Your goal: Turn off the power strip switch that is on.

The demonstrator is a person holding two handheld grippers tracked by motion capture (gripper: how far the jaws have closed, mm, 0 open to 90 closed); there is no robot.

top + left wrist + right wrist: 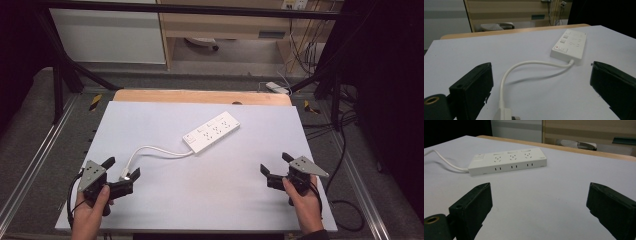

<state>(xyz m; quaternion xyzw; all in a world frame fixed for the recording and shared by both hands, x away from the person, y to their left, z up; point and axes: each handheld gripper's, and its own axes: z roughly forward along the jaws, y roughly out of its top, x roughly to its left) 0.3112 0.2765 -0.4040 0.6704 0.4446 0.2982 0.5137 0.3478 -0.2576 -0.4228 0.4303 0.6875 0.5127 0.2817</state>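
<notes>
A white power strip (pixel 211 132) (pixel 569 45) (pixel 508 160) lies near the middle of the white table top (pixel 240 195). Its white cable (pixel 155 151) (pixel 529 66) curves toward the front left and ends in a plug (pixel 125 175) (pixel 505 114). My left gripper (pixel 121 169) (pixel 541 87) stands open with the plug lying on the table between its jaws, untouched. My right gripper (pixel 276 163) (pixel 539 206) is open over bare table at the front right, pointing toward the strip, nothing between its jaws.
The white top rests on a wooden table whose edge (pixel 200 96) shows at the back. Metal frame rails (pixel 30 165) run along both sides. Loose black cables (pixel 345 200) lie on the floor at the right. Shelving (pixel 225 25) stands beyond the table.
</notes>
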